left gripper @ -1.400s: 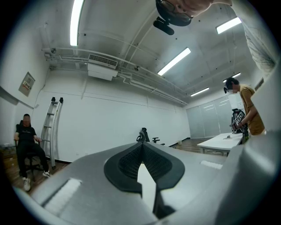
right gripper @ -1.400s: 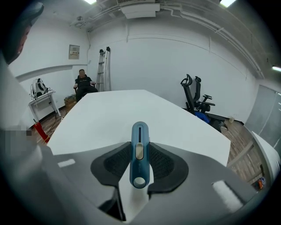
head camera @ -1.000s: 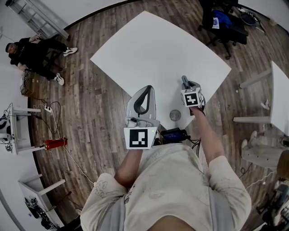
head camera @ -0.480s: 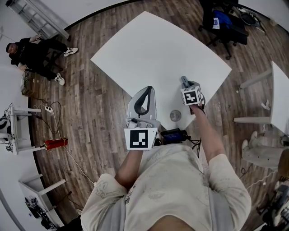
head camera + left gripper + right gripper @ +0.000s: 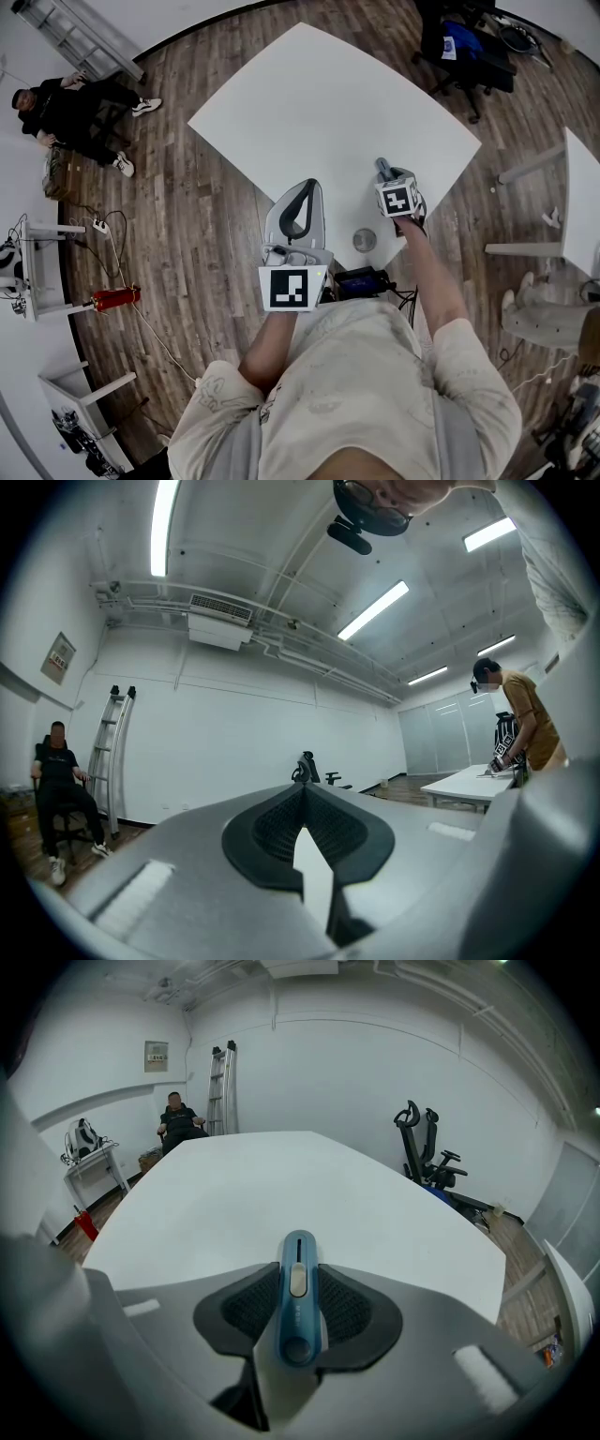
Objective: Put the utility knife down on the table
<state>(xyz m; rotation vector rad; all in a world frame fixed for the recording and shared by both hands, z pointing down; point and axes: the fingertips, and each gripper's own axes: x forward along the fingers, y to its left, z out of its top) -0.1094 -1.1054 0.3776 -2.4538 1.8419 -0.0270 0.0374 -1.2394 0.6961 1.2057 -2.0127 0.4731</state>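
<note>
**Person in a cream short-sleeved shirt (image 5: pixel 356 375), with a grey two-jaw gripper at each hand**

The shirt is loose cream cloth with a faint grey print, and two grey bands (image 5: pixel 246 442) run down from the shoulders. The left gripper (image 5: pixel 307 186) has a light grey plastic shell. Its jaws are lined with black ribbed pads (image 5: pixel 267 832), and its white cube (image 5: pixel 292 287) bears a black square marker on the face that shows. The right gripper (image 5: pixel 383 171) is built alike, with the same grey shell, black ribbed lining and a white marker cube (image 5: pixel 397 200). Small white strips (image 5: pixel 483 1372) sit on the grey jaw backs in both gripper views.
</note>
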